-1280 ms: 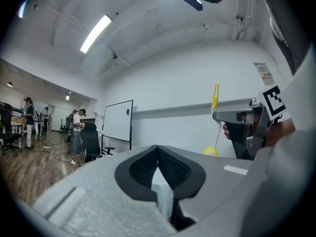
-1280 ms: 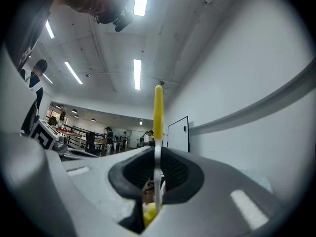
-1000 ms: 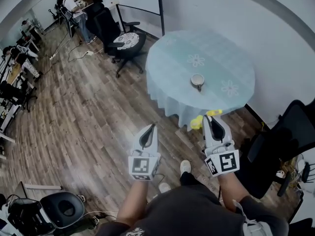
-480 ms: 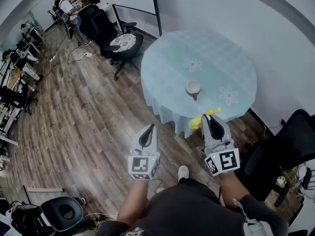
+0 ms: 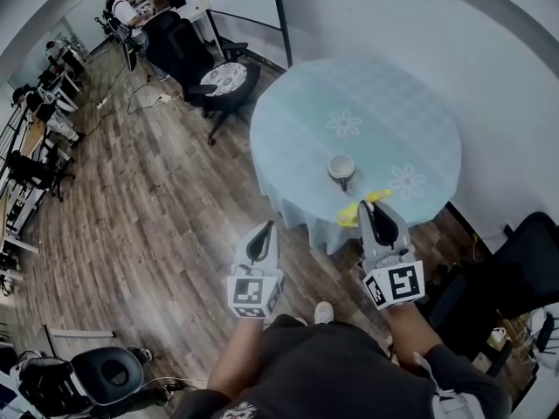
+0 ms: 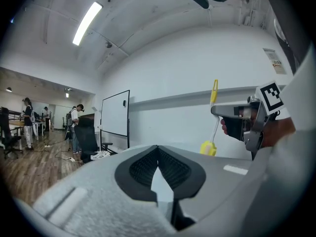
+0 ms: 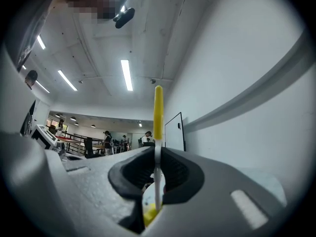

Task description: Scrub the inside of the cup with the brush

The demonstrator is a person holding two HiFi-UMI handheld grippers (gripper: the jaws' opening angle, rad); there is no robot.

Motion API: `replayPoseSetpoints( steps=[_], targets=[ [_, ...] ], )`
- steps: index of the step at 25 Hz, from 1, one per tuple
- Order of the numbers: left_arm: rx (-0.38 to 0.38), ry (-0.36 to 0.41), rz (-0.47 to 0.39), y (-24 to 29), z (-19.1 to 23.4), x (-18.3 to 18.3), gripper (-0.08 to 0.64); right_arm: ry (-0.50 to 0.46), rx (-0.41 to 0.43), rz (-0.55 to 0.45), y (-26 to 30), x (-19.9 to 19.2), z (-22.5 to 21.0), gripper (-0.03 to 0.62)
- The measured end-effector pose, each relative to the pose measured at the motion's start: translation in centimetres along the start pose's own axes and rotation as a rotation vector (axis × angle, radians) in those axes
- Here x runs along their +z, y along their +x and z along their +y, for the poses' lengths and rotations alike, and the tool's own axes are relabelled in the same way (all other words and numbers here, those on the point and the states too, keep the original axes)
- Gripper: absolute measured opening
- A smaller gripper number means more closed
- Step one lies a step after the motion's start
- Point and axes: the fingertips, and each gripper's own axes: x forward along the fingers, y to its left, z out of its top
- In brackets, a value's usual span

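While the cup [image 5: 341, 168] itself hasn't been touched, it sits lower in the head view than a second ago. It's on the same patch of the table [image 5: 419, 120], upright, handle roughly my way. So the shift is the rig walking in, not the cup moving.

Brush [image 5: 360, 209]: no change. It's held across the handle in the right gripper [image 5: 374, 215]. In the right gripper view the fingers [image 7: 136, 169] are closed tight on the thin white part of the shaft [image 7: 157, 132], with the yellow end sticking up past the tips. The grip looks steady across the approach, no slip that I can see.

Left gripper [image 5: 267, 227]: carried level beside the right one, same pose as before. In its own view the fingers [image 6: 140, 167] are pressed together with nothing between them.

Both grippers are still well apart from the cup. In the head view the yellow brush head now reads over the table's near edge, where before it hung short of it. I can't judge how high it is above the cloth.

What it means: this is still the approach and scrubbing hasn't begun. My read is the next job is to open the left fingers and steady the cup, then turn the brush down into it. The cup is light and free-standing, so brushing it unheld would likely push it around.

Rest of the room: the office chair [image 5: 223, 77] and the people [image 5: 127, 3] across the wood floor [image 5: 157, 208] are well clear.
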Motion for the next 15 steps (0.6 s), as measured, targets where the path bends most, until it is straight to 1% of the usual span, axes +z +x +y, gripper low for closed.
replayPoseSetpoints(
  steps=[5,7,9,15],
  targets=[
    [-0.019,0.002,0.003,1.5,0.3,0.1,-0.002,0.041,-0.015,0.009,1.3,-0.7,-0.8,0.038],
    [-0.029,-0.001,0.011,2.3,0.7,-0.2,-0.002,0.036,-0.024,0.011,2.0,-0.9,-1.0,0.038],
    [-0.042,0.002,-0.001,3.6,1.3,-0.2,-0.002,0.023,-0.032,0.012,3.1,-1.1,-1.3,0.038],
    [-0.091,0.002,-0.008,8.7,4.0,-0.8,-0.003,0.005,-0.061,0.038,8.0,-3.4,-2.5,0.038]
  ],
)
